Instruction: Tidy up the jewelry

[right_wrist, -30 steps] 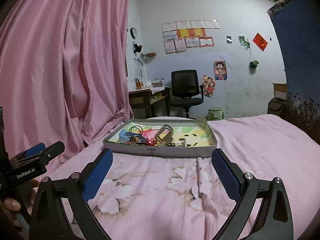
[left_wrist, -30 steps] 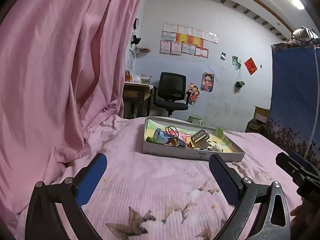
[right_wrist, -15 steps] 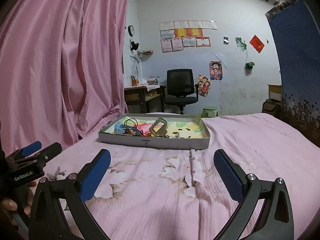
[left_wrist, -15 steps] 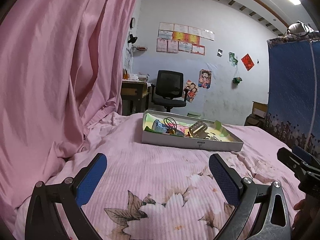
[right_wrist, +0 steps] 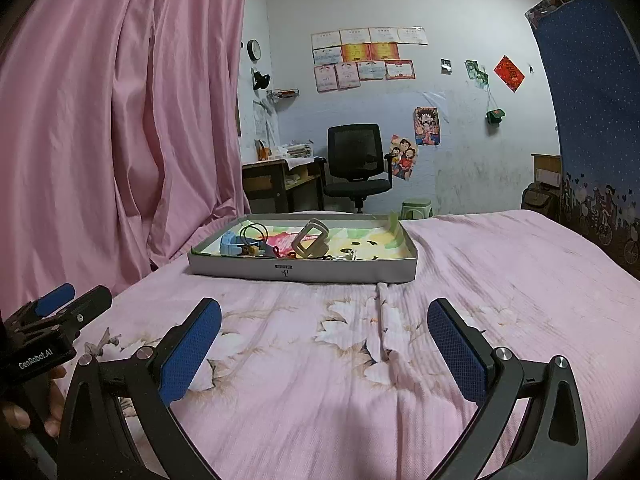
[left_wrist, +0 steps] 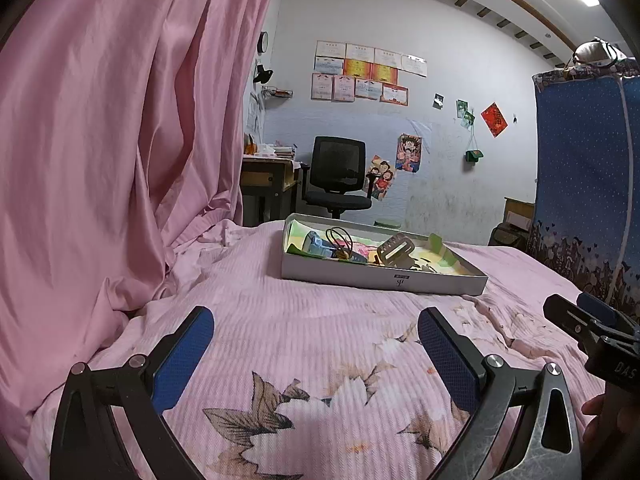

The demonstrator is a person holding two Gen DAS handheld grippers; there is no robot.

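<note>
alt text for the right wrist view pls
Open tongs hover empty over a pink floral bedspread, facing a shallow grey tray of jumbled jewelry. The other tongs show at the left edge, with a pink curtain, a desk and an office chair behind.

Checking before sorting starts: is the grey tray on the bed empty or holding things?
Holding things: a hair claw clip, black hair ties and small pieces lie inside the tray.

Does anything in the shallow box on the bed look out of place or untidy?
Yes. In the shallow box, the items are heaped at its left: a beige hair claw stands tilted, beside a blue piece and black loops. The right part is nearly bare.
</note>
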